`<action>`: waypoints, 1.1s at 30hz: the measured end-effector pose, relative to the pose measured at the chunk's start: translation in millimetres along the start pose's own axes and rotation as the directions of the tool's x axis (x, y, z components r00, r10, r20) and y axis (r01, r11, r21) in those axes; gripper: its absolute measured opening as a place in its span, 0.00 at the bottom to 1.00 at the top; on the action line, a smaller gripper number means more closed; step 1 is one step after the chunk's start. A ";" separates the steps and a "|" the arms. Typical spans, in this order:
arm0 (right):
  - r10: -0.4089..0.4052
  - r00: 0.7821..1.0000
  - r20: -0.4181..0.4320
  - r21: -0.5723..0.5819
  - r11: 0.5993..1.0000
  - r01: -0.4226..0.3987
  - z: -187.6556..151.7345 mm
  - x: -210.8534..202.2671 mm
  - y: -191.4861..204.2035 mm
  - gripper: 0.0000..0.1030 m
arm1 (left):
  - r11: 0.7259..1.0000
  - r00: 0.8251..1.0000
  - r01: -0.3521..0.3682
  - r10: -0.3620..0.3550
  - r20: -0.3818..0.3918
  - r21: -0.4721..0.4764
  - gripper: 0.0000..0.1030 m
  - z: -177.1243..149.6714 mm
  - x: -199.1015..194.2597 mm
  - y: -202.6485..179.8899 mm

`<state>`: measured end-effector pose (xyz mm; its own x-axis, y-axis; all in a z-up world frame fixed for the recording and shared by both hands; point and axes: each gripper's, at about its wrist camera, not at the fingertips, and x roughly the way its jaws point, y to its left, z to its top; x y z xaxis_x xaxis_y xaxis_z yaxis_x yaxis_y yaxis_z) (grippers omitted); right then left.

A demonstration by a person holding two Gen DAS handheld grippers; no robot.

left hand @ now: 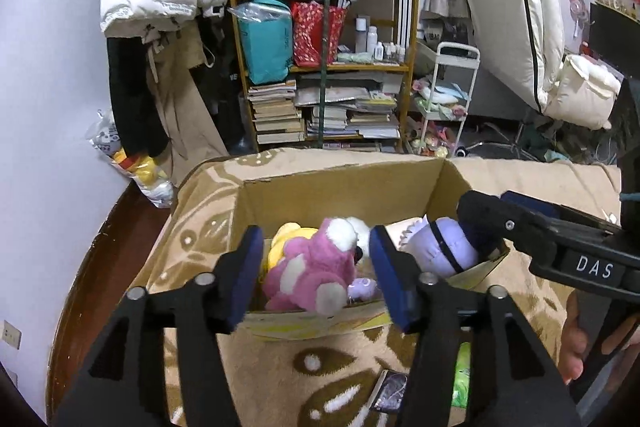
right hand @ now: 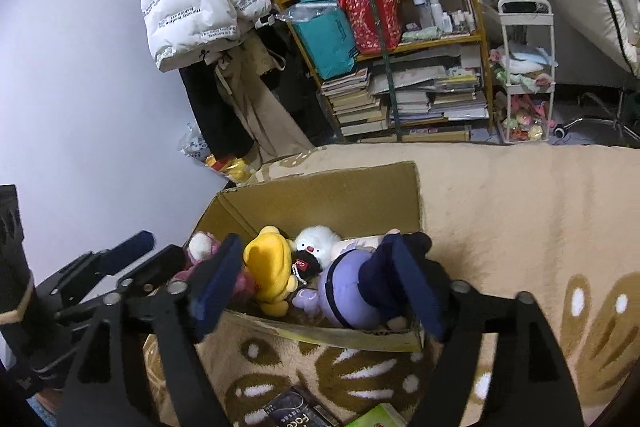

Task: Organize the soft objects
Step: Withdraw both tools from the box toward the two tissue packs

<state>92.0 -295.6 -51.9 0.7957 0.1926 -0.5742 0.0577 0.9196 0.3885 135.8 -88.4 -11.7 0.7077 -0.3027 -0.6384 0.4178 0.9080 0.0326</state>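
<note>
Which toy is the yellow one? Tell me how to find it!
Look in the cardboard box on the fluffy tan rug. The yellow plush lies among the toys, between the pink plush and the white fluffy one. It is the only bright yellow toy there.

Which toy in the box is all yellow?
The yellow bear, lying between the pink plush and the purple doll in the cardboard box. No other toy there is yellow.
</note>
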 end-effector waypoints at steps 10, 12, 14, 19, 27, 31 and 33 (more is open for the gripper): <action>-0.033 0.999 -0.013 -0.024 0.999 0.032 -8.6 -25.2 5.2 0.98 | 0.999 1.000 -0.029 0.029 -0.006 -0.023 0.89 -14.5 -35.5 3.9; -0.036 0.999 -0.014 -0.036 0.999 0.035 -12.4 -30.8 8.6 0.99 | 0.999 1.000 -0.022 0.021 -0.014 -0.028 0.92 -19.6 -41.5 3.6; -0.042 0.999 -0.026 -0.047 0.998 0.041 -15.8 -34.8 12.0 1.00 | 0.999 0.999 -0.026 0.025 -0.025 -0.037 0.94 -25.9 -47.1 3.6; -0.055 0.997 -0.048 -0.080 0.995 0.051 -23.9 -46.9 19.1 1.00 | 0.998 0.998 -0.027 0.024 -0.066 -0.050 0.94 -39.2 -55.8 2.4; -0.076 0.994 -0.079 -0.097 0.993 0.068 -39.3 -62.1 23.5 1.00 | 0.999 0.990 -0.046 0.042 -0.135 -0.028 0.95 -61.9 -60.5 -4.3; -0.104 0.989 -0.105 -0.071 0.993 0.097 -50.4 -65.2 21.3 1.00 | 0.998 0.987 -0.057 0.054 -0.154 -0.016 0.95 -67.4 -61.1 -5.4; -0.116 0.985 -0.124 -0.068 0.992 0.109 -55.3 -65.8 20.0 1.00 | 0.999 0.985 -0.050 0.046 -0.168 -0.018 0.95 -70.4 -61.1 -5.2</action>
<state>7.4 -271.0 -46.1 0.7026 0.1252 -0.7005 0.1030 0.9561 0.2742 50.3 -54.2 -27.0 0.6200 -0.2076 -0.7566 0.3718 0.9270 0.0503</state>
